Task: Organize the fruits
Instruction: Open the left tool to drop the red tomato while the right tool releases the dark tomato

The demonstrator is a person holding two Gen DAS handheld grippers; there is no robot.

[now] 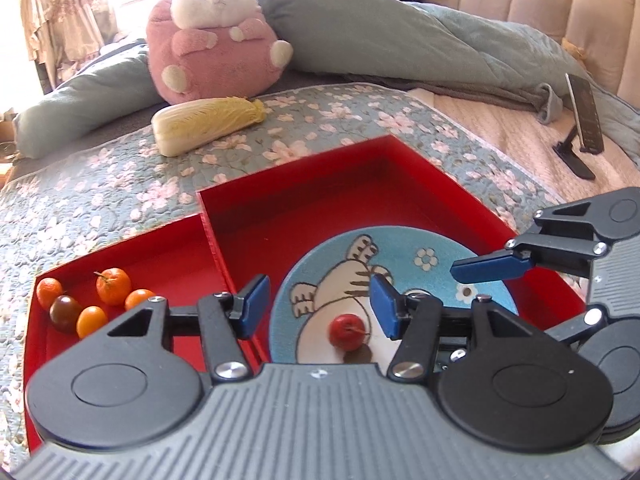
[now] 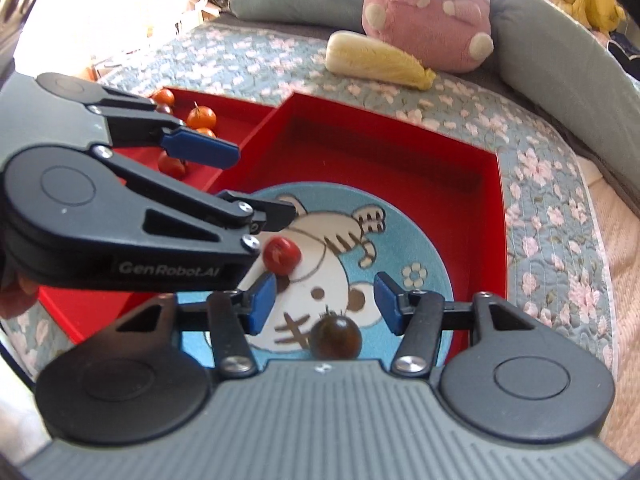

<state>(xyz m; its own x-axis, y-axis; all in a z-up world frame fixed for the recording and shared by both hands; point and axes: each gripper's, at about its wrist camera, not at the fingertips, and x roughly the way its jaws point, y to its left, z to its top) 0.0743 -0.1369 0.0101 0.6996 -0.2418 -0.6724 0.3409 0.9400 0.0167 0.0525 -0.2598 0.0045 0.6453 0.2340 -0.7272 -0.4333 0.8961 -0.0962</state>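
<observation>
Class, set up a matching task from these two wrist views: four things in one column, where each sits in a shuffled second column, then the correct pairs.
Things:
1. small red fruit
2. dark tomato
3. napa cabbage
4. orange with stem

Places:
A. smaller red tray compartment
B. floral quilt, beside the pink plush
C. cat plate, ahead of the open left claw
D. cat plate, between the open right claw's fingers

Pairs: 1-C, 2-D, 3-B, 4-A

Light: bright daylight, from the blown-out window behind the cream floral curtain (image 1: 60,12)
Shadow: short, beside the small red round fruit (image 1: 347,331)
Edges: fisheye-curved, slightly soft
</observation>
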